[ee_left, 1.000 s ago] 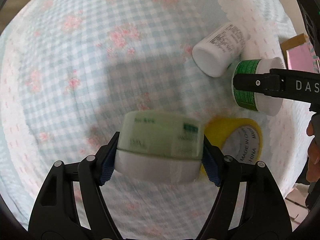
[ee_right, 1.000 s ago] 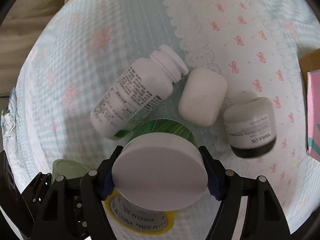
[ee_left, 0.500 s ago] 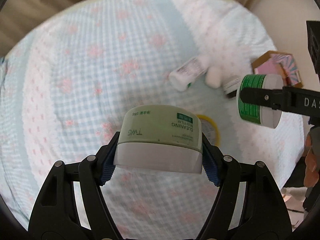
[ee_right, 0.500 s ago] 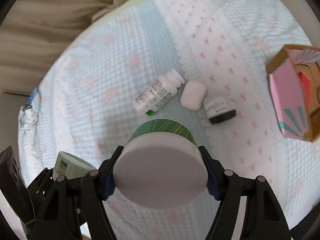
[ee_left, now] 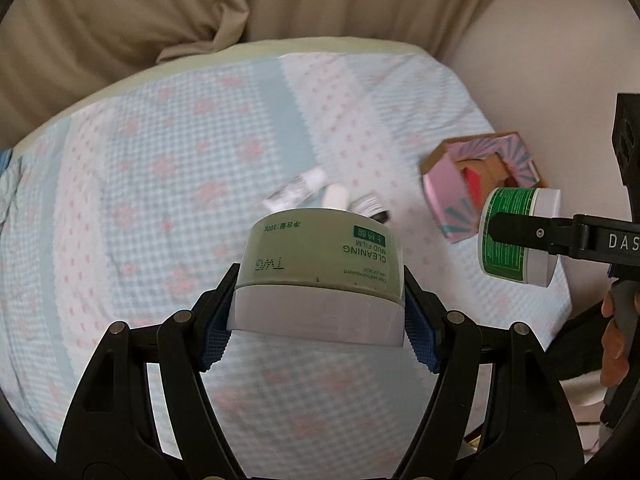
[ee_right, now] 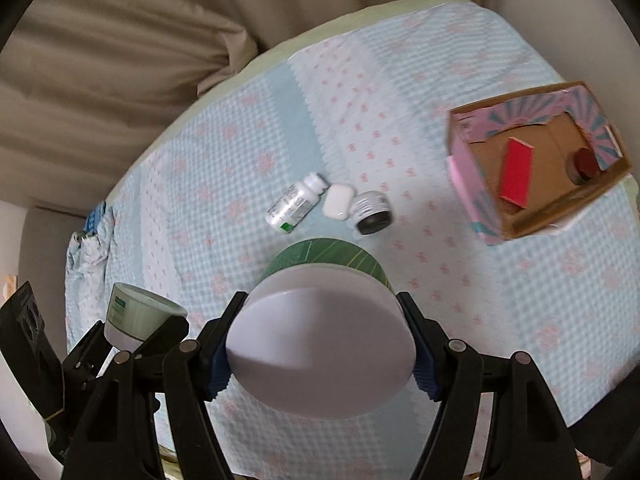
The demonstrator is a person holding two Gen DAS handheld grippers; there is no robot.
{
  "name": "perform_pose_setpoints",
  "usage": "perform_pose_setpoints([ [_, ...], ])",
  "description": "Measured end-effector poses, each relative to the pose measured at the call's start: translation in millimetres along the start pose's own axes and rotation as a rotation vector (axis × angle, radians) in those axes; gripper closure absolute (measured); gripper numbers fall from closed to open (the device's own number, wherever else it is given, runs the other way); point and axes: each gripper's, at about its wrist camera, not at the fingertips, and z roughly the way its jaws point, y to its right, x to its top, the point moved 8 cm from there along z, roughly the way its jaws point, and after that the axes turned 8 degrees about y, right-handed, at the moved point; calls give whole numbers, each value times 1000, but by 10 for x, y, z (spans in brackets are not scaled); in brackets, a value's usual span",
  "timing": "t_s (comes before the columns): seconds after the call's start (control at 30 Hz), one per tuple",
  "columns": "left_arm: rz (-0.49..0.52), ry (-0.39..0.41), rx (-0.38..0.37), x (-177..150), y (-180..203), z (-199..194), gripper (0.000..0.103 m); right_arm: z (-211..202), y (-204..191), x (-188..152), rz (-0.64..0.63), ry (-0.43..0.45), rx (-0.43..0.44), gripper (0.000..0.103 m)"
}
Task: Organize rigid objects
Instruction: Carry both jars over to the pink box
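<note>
— Lifted well clear of the pale blue checked quilt with pink flowers [ee_left: 168,208], both at once; far more bed and beige curtain [ee_left: 120,20] visible than a second ago.

— Left gripper [ee_left: 320,316]?

— Clamped on a squat pale green plastic jar with a white lid [ee_left: 320,276], blue pads pressed to both sides, lid nearest the camera, label upside down.

— Right gripper [ee_right: 320,356]?

— Closed on a round green-labelled tub with a white lid [ee_right: 320,344], lid facing the lens.

— Left on the quilt?

— Lying together: a white pill bottle [ee_right: 296,206], a small white rounded case [ee_right: 338,202] touching it, a little dark-based jar [ee_right: 372,214] on its side. Well apart, toward the right edge, an open pink-and-teal cardboard box [ee_right: 472,196] holding a red block [ee_right: 516,174] and a dark red-capped item [ee_right: 584,162].
</note>
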Motion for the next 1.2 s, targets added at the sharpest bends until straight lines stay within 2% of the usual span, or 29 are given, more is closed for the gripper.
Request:
perform_pose_setpoints([
  [0.27, 24, 40, 2, 188, 939, -14, 33, -491, 773, 242, 29, 43, 24, 36],
  [0.43, -21, 47, 12, 295, 1569, 163, 33, -657, 1438, 483, 7, 30, 20, 36],
  [0.67, -51, 20, -6, 501, 2408, 714, 33, -671, 2402, 874, 9, 0, -18, 36],
  [0.87, -22, -27, -20, 700, 2909, 1237, 33, -542, 3052, 1257, 35, -13, -40, 36],
  [1.2, 105, -128, -79, 870, 3581, 2362, 33, 3, 3735, 1853, 71, -33, -53, 36],
])
